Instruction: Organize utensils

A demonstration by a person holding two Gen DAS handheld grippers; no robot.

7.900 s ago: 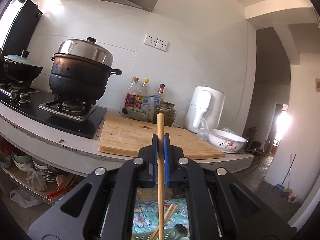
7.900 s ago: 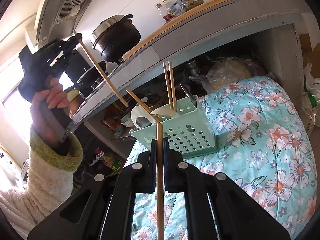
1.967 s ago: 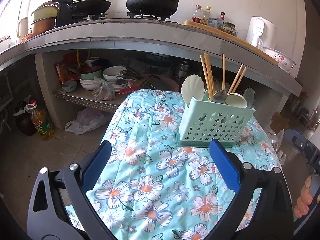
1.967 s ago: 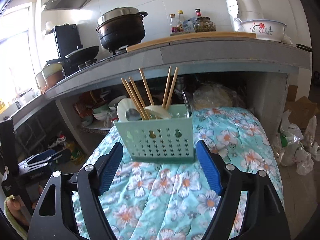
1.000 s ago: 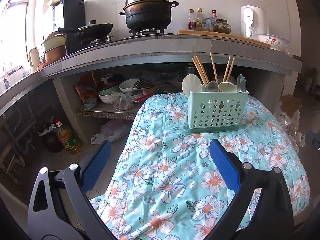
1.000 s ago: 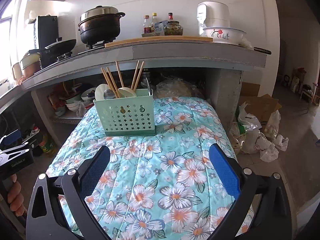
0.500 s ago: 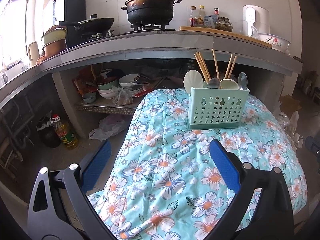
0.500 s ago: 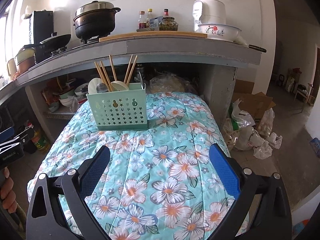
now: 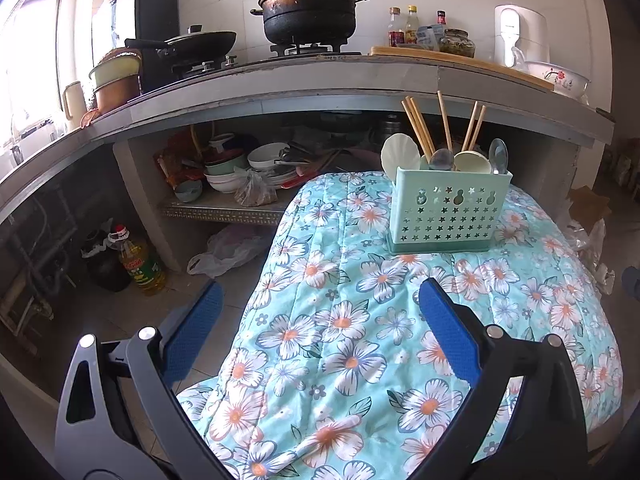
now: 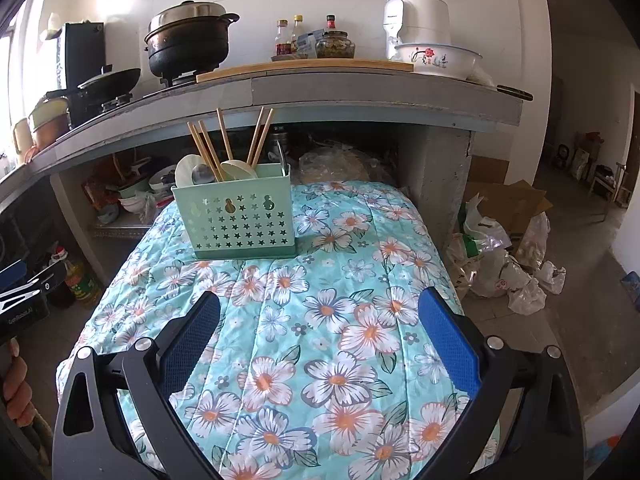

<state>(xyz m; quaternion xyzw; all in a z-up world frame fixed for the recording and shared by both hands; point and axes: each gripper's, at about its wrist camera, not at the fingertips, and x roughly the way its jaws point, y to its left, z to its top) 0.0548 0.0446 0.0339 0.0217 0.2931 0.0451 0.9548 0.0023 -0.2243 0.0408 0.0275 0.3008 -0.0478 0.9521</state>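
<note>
A mint green utensil basket (image 9: 446,216) stands on the far end of a table covered by a floral cloth (image 9: 360,340). Several wooden chopsticks (image 9: 418,128) and spoons (image 9: 472,162) stand upright in it. The basket also shows in the right wrist view (image 10: 240,220), with its chopsticks (image 10: 224,136). My left gripper (image 9: 320,320) is open and empty, well back from the basket at the table's near left edge. My right gripper (image 10: 320,320) is open and empty above the near part of the cloth (image 10: 320,340). The left gripper shows at the far left in the right wrist view (image 10: 22,294).
A concrete counter (image 10: 320,96) overhangs the table's far end, carrying a black pot (image 10: 188,44), a wok (image 9: 200,42), bottles (image 9: 408,26), a cutting board (image 10: 304,66) and a flowered bowl (image 10: 438,58). Dishes fill the shelf beneath (image 9: 240,168). Plastic bags (image 10: 504,264) lie right; an oil bottle (image 9: 138,260) stands left.
Both grippers held a chopstick at first and are now open and empty. In the last second both have drawn further back from the basket.
</note>
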